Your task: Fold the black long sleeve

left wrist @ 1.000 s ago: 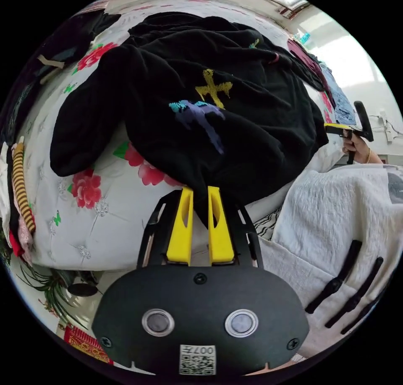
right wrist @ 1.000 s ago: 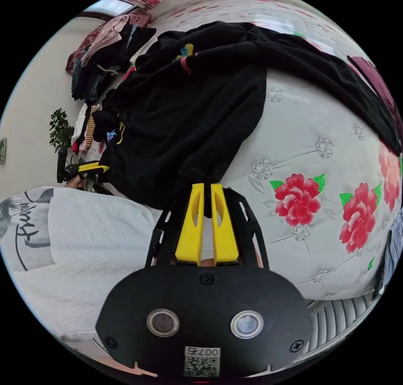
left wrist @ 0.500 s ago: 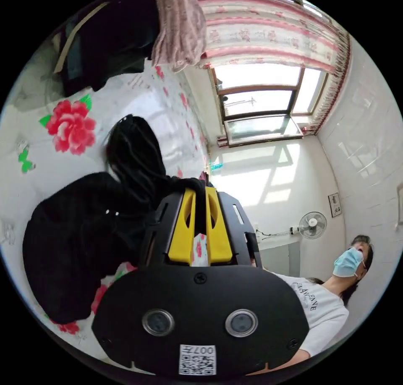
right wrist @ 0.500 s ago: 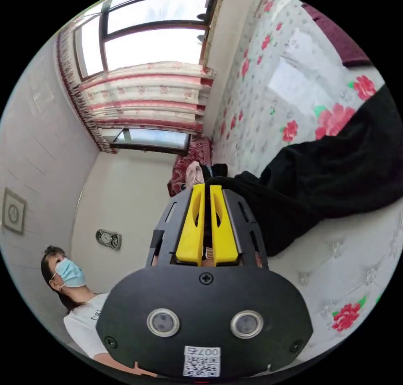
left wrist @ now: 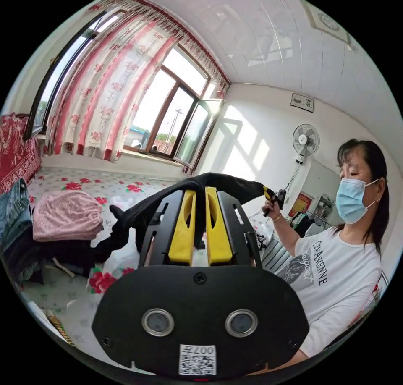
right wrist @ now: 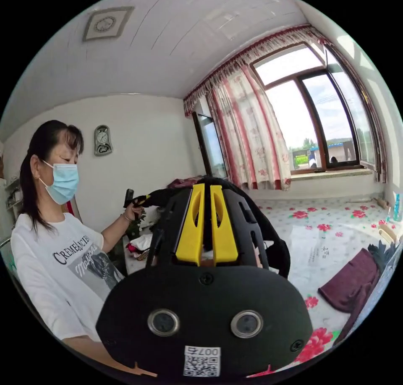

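Left gripper view: my left gripper (left wrist: 196, 200) has its yellow fingers (left wrist: 183, 229) close together with black cloth pinched between them, so I read it as clamped on the black long sleeve (left wrist: 226, 182). The garment runs as a taut band from these fingers over to the right gripper (left wrist: 269, 194), held up in the person's hand (left wrist: 270, 208). A second ago this view looked down on the shirt lying crumpled on the bed (left wrist: 75, 292); now it sees window (left wrist: 176, 116) and ceiling, with the cloth lifted off the bed (camera swung up with the hand). One sleeve end (left wrist: 121, 229) dangles toward the pink garment (left wrist: 67, 221).

Right gripper view: right gripper's (right wrist: 206, 200) fingers (right wrist: 222, 229) likewise together on black cloth, which drapes off to one side (right wrist: 273, 242). Left gripper (right wrist: 140, 200) sits across at the other end of the stretched edge. Maroon cloth (right wrist: 352, 280) lies on the flowered bed (right wrist: 327, 234).

Meaning, I'd judge: the shirt is up and stretched between both grippers, ready to be shaken out and laid flat. Folding proper hasn't begun.

Containers: none I can make out.
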Motion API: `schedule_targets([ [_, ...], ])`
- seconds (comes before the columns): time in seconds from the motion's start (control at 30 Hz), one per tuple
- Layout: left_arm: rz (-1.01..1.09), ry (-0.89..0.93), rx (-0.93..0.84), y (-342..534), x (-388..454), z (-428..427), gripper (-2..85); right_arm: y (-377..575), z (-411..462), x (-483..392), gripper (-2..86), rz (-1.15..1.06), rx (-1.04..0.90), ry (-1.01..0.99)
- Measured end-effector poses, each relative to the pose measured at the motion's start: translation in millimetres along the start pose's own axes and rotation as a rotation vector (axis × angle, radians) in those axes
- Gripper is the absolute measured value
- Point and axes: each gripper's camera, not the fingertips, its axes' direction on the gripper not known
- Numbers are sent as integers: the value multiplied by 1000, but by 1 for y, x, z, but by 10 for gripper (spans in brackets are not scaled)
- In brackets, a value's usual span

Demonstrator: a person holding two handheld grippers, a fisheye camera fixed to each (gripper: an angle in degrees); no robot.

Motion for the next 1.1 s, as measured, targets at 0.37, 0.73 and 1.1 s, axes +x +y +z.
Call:
schedule_targets([
  [0.37, -966, -186, -427, 357, -97, 79, 15, 428, 91, 13, 0, 926, -660, 156],
  [0.73, -971, -422, -531, 401, -39, 56, 53, 469, 52, -55, 18, 894, -769, 242],
  [1.1, -1000, -575, -283, 344, -49, 37, 53, 365, 85, 56, 59, 891, -317, 387],
])
